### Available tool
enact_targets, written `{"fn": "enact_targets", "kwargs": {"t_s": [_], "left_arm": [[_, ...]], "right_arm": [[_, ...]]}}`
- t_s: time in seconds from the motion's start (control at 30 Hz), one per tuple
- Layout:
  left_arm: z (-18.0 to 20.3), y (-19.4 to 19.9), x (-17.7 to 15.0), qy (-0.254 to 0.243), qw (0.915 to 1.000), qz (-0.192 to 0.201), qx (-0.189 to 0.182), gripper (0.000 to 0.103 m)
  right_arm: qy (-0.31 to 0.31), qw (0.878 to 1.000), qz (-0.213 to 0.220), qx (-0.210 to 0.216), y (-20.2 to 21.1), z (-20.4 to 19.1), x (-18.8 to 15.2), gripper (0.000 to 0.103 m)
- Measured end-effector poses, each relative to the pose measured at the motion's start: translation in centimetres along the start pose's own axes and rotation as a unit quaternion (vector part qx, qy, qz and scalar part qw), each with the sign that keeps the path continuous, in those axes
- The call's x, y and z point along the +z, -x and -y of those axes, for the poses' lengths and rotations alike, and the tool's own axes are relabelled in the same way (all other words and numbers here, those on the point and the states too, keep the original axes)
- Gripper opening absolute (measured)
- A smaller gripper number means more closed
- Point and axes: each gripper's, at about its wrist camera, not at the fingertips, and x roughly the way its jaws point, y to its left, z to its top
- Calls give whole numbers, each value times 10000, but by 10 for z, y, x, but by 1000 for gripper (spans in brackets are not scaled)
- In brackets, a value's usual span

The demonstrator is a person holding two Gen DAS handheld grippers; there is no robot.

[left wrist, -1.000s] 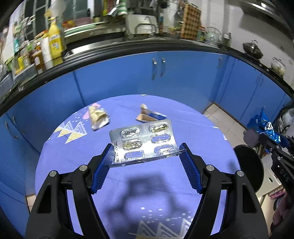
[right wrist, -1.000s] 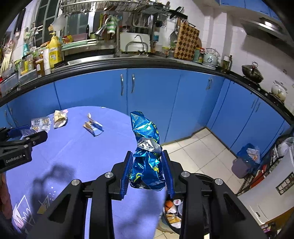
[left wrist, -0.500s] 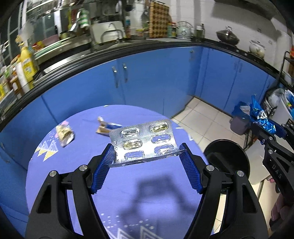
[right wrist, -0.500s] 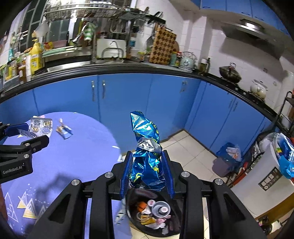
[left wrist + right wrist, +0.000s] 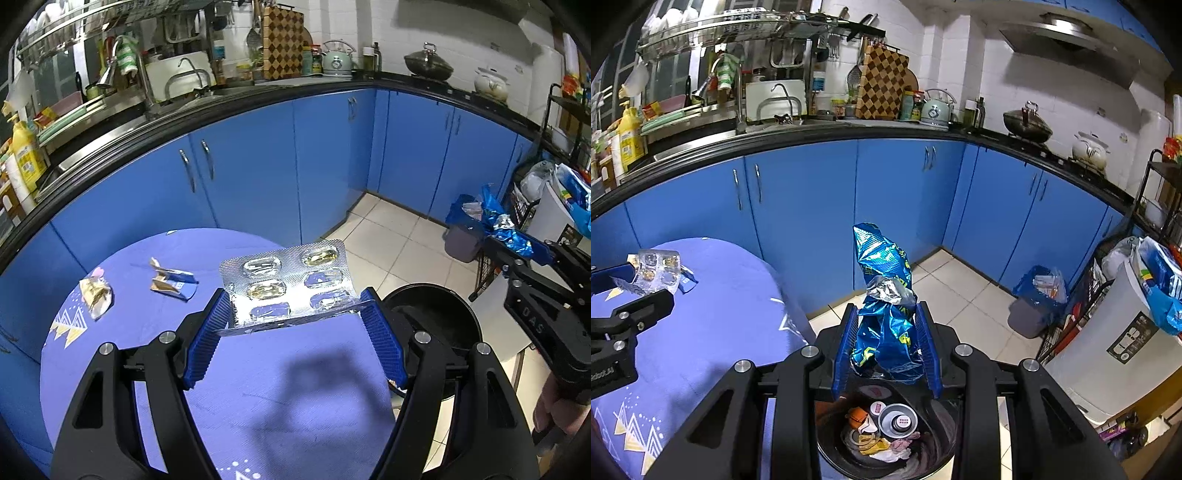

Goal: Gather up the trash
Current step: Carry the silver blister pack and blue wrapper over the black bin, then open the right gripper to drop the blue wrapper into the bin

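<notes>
Beyond the right edge of the tabletop (image 5: 295,387), the black trash bin (image 5: 934,439) has come fully under the right wrist view; a second ago only a sliver of it showed at that frame's bottom, and the purple cloth filled most of the lower part. Now its open mouth sits directly beneath the right claw (image 5: 886,343), with a can lid, orange scraps and crumpled paper visible inside. In the left wrist view the same bin (image 5: 436,314) has slid in from the right margin to sit just off the tabletop's right edge, beside the left claw (image 5: 295,325).

The right claw is squeezed narrow on the crumpled blue snack wrapper (image 5: 882,295), which stands upright between the pads and leans slightly left at its top. By the look of it, this piece is placed for release: opening should drop it into the bin.

The left claw stands about half open, yet its pads press on the two side edges of the silver blister pack (image 5: 288,284), held flat and tilted up over the tabletop. It likely needs more travel rightward before letting go.

Two wrappers remain near the tabletop's far left edge: a gold crumpled one (image 5: 96,295) and a blue-and-tan one (image 5: 171,282), so collecting is not finished.
</notes>
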Motion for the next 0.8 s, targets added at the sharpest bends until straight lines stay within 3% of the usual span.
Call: {"fn": "enact_targets", "kwargs": {"t_s": [0.3, 0.8], "left_arm": [[7, -16, 2, -61, 9999, -81, -11, 72], [8, -33, 5, -87, 9998, -162, -48, 72]], "right_arm": [[-145, 9997, -195, 72, -29, 8, 0, 32], [-295, 9994, -173, 29, -42, 15, 4, 34]]}}
